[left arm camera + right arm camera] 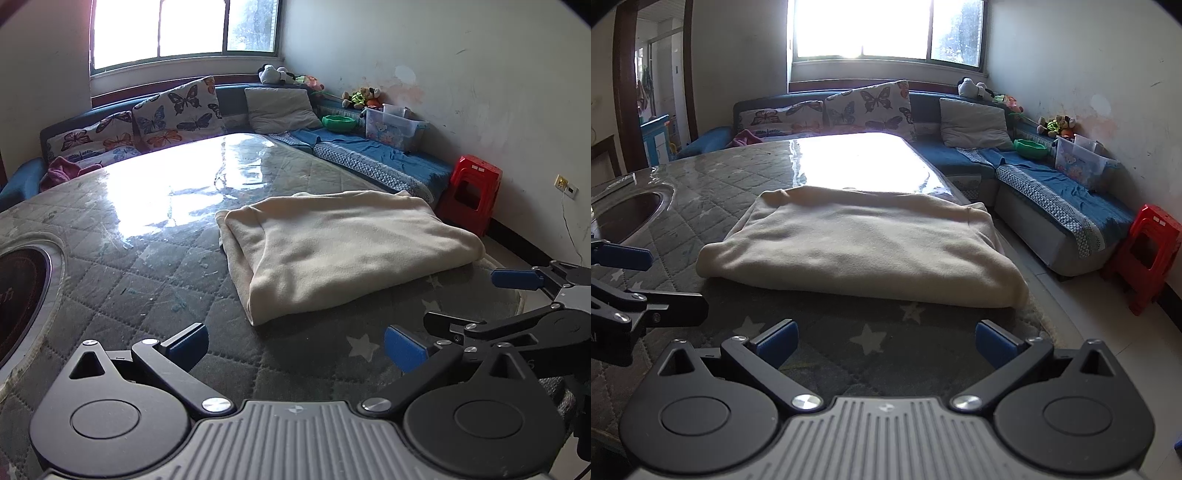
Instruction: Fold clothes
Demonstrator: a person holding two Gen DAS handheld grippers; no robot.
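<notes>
One cream garment, lying as a thick, roughly rectangular bundle of several layers on the quilted table cover, toward the table's right edge. Two tongs, both spread wide and holding nothing: left gripper, right gripper — each hovers short of the bundle's near edge, not touching it. Bundle lies straight ahead of the right gripper, ahead and to the right of the left; its long axis runs across the right view, so the right gripper looks nearer. Hidden: sleeves, collar, any tucked edges — type of garment cannot be told. Glare from the window washes out the table's far end.
</notes>
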